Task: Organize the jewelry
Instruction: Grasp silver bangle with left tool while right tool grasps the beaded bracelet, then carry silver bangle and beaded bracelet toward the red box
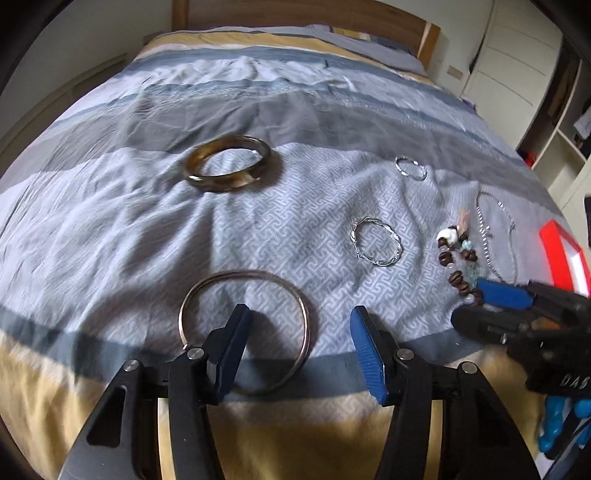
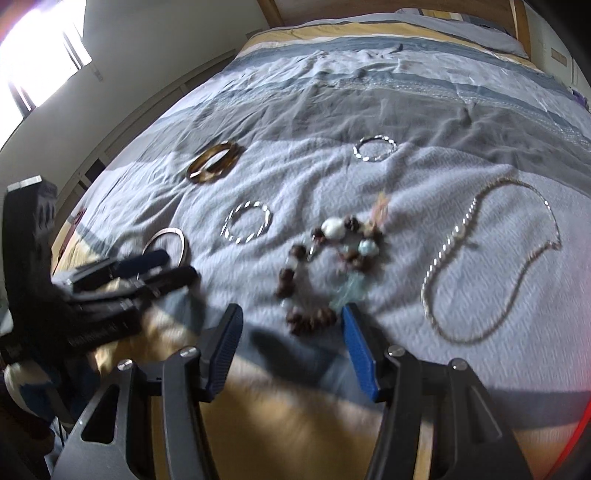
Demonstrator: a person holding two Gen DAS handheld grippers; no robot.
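Observation:
Jewelry lies spread on a grey-blue bedspread (image 1: 110,221). My left gripper (image 1: 300,325) is open low over a thin silver bangle (image 1: 304,317); the bangle's right rim lies between the fingers, untouched. My right gripper (image 2: 291,314) is open over the near end of a brown beaded bracelet (image 2: 310,319), whose nearest beads sit between its fingers; contact is unclear. Farther off lie a brown bangle (image 1: 221,182), two twisted silver hoops (image 1: 398,243) (image 1: 400,160) and a silver chain necklace (image 2: 439,258). Each gripper also shows in the other's view: right gripper (image 1: 469,302), left gripper (image 2: 181,264).
A red-rimmed box (image 1: 554,251) sits at the bed's right edge. The yellow front band of the cover (image 2: 295,406) runs under both grippers. A wooden headboard (image 1: 295,14) closes the far end, with white cupboards (image 1: 517,66) at the right and a bright window (image 2: 33,48) at the left.

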